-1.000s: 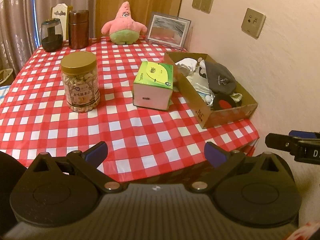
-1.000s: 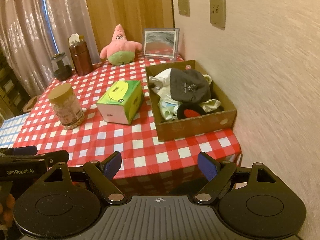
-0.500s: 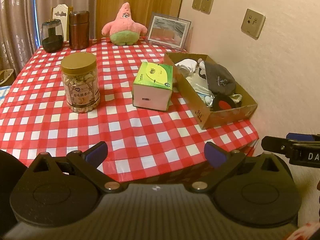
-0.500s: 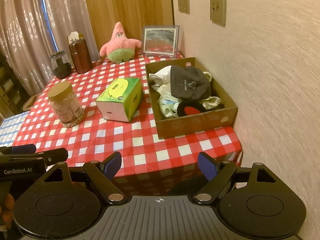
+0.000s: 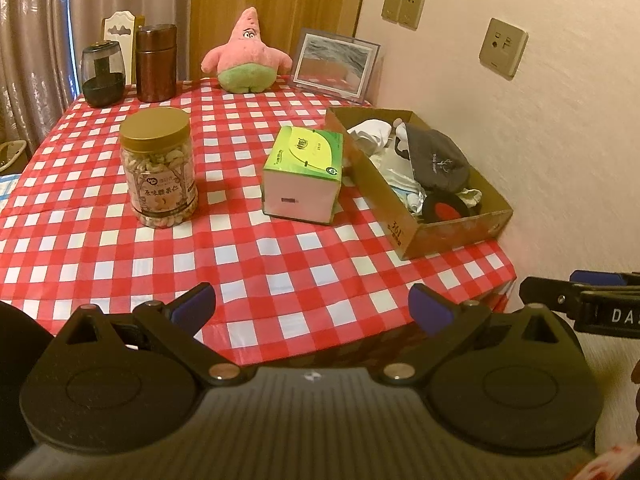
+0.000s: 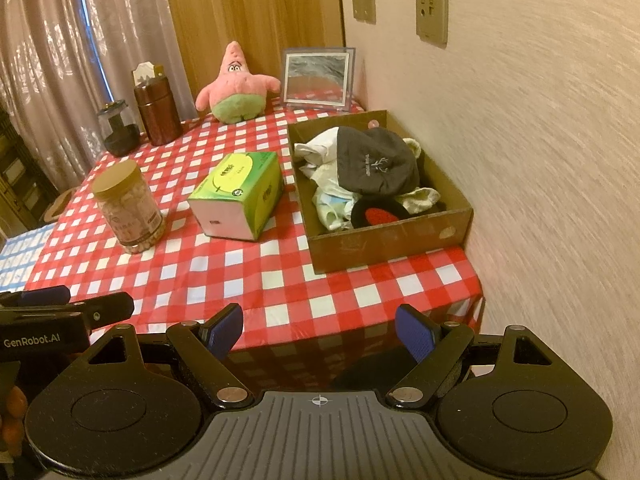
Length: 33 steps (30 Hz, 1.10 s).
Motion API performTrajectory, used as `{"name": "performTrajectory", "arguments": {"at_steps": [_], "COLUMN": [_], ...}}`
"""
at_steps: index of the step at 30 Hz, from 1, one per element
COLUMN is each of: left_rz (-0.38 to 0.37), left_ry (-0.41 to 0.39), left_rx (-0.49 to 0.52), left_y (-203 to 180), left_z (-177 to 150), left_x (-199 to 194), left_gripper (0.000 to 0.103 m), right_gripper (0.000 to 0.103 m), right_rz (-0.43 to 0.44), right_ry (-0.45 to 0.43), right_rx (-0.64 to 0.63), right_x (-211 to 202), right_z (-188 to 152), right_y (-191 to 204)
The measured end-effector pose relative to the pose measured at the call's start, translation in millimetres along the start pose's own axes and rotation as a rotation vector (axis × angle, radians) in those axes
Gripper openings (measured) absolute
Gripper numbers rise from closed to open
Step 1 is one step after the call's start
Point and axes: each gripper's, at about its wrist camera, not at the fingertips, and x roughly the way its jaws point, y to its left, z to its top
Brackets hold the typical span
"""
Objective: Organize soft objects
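Note:
A pink star plush toy [image 5: 245, 59] sits at the far edge of the red checked table [image 5: 256, 264]; it also shows in the right wrist view [image 6: 236, 87]. A cardboard box [image 5: 416, 236] at the right holds a dark beanie [image 5: 438, 160], white cloths and a black and red item; in the right wrist view the box [image 6: 384, 240] and the beanie [image 6: 376, 166] show too. My left gripper [image 5: 312, 306] and my right gripper [image 6: 320, 330] are open and empty, held before the table's near edge.
A nut jar [image 5: 159, 168], a green tissue box [image 5: 305, 176], a brown canister [image 5: 156, 63], a dark glass jar [image 5: 101, 74] and a picture frame [image 5: 334, 66] stand on the table. The wall with sockets [image 5: 503, 48] runs along the right.
Both grippers have drifted slightly, the right one a little closer and higher over the table edge. Nothing on the table has moved.

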Motion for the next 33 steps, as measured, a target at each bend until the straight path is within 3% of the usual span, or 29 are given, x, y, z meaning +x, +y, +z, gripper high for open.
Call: {"name": "performTrajectory", "arguments": {"at_steps": [33], "left_rz": [-0.005], "left_ry": [0.0], "left_rx": [0.004], "left_y": [-2.8], "left_z": [-0.9], "left_x": [0.3], "left_gripper": [0.102], "right_gripper": [0.083], "right_rz": [-0.003], "right_ry": [-0.004], "right_rx": [0.009], "right_x": [-2.0], "right_z": [-1.5], "right_y": [1.1]}}
